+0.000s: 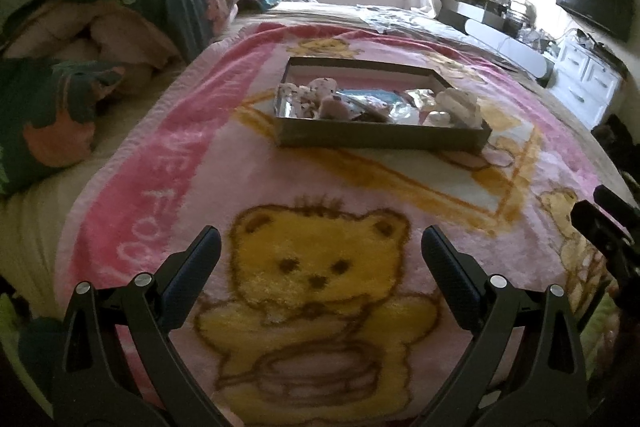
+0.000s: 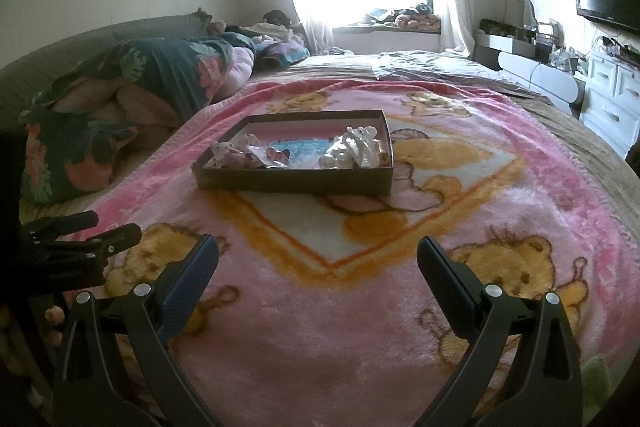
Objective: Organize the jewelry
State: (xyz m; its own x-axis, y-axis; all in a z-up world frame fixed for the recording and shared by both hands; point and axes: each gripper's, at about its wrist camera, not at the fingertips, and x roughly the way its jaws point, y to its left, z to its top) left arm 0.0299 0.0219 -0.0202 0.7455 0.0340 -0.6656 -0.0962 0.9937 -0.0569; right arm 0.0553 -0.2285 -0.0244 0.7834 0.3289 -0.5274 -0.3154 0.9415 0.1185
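One shallow box (image 1: pixel 380 137) of jewelry pieces (image 2: pixel 352 149), uncountable, on one pink blanket (image 2: pixel 360 307), ahead of both grippers' fingers. Left gripper (image 1: pixel 321 247), right gripper (image 2: pixel 318 255): fingers wide, holding nothing.

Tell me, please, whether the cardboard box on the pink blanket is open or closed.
Open. The box has no lid on it, and both wrist views look straight down onto the small items lying loose inside, mostly along its near side.

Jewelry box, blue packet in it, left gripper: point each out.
Jewelry box (image 2: pixel 296 183): right wrist view, on its near outer wall.
Blue packet (image 2: pixel 298 147): right wrist view, on its flat blue face.
Left gripper (image 1: pixel 320 247): left wrist view, midway between its open fingertips.
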